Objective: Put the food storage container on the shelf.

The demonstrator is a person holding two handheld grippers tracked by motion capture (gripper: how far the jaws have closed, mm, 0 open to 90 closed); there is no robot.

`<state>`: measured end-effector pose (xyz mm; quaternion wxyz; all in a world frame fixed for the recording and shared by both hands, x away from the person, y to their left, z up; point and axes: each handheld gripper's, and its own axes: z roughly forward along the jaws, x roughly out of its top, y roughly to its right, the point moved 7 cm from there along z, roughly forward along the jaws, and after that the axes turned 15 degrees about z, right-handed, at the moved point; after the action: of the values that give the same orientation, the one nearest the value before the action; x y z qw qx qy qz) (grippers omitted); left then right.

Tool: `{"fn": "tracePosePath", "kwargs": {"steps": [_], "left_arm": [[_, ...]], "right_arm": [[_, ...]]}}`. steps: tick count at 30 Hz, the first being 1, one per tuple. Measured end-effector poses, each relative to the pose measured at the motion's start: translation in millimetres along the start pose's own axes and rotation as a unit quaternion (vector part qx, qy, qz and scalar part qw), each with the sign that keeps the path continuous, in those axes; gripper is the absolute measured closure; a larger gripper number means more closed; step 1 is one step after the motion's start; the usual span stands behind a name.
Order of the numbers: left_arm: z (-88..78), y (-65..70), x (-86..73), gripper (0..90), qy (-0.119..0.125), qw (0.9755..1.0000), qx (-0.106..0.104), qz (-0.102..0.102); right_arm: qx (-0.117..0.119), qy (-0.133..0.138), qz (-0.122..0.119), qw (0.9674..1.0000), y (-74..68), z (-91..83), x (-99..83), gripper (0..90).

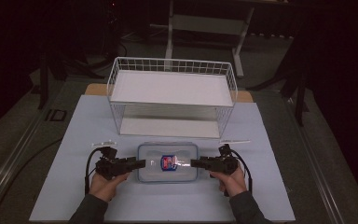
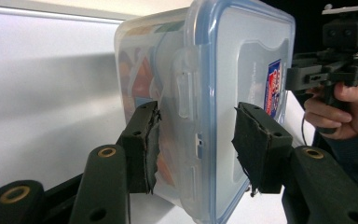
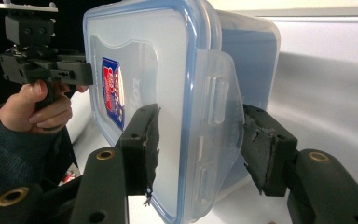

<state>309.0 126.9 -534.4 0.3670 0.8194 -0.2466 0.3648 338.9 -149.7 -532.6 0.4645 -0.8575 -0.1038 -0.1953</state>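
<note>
A clear plastic container [image 1: 168, 162] with a blue-rimmed lid and a red and blue label lies flat on the pale blue mat [image 1: 74, 186]. My left gripper [image 1: 140, 163] stands at its left end and my right gripper [image 1: 195, 163] at its right end. In the left gripper view the jaws of the left gripper [image 2: 196, 126] straddle the container [image 2: 242, 60] at a latched clasp [image 2: 186, 84]; one pad touches the body, the other stands just off the lid. In the right gripper view the right gripper [image 3: 200, 126] straddles the container [image 3: 140, 56]; a clasp flap [image 3: 219, 116] sticks outward against one pad.
A white wire basket shelf [image 1: 172, 93] stands just behind the container. Two thin pale strips [image 1: 103, 143] [image 1: 235, 141] lie on the mat at either side. Dark floor and table legs surround the mat. Both hands hold the grippers near the front edge.
</note>
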Motion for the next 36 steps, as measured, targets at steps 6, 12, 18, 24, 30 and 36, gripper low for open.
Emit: {"fn": "tracePosePath", "kwargs": {"steps": [6,12,18,24,30,36], "left_arm": [[-4.8,1.2,5.2,51.4,0.011,0.9999,0.003,0.010],[-11.0,4.3,11.8,51.4,0.023,0.9994,0.008,0.025],[-14.7,7.6,16.6,51.4,0.030,0.9988,0.010,0.037],[-17.3,12.5,23.7,51.4,0.038,0.9976,0.011,0.056],[-19.8,16.4,31.6,51.4,0.047,0.9963,0.012,0.070],[-21.9,19.1,38.8,51.4,0.055,0.9953,0.012,0.079]], "right_arm": [[0.003,0.012,-0.012,0.9998,-5.8,-1.0,2.0,48.6],[0.005,0.025,-0.029,0.9992,-13.9,-3.9,4.7,48.7],[0.006,0.035,-0.046,0.9983,-20.1,-7.0,7.0,48.7],[0.011,0.047,-0.061,0.9970,-25.6,-13.5,10.0,48.9],[0.016,0.060,-0.070,0.9957,-29.9,-18.6,13.4,49.0],[0.015,0.075,-0.083,0.9937,-37.9,-25.4,17.9,49.1]]}}
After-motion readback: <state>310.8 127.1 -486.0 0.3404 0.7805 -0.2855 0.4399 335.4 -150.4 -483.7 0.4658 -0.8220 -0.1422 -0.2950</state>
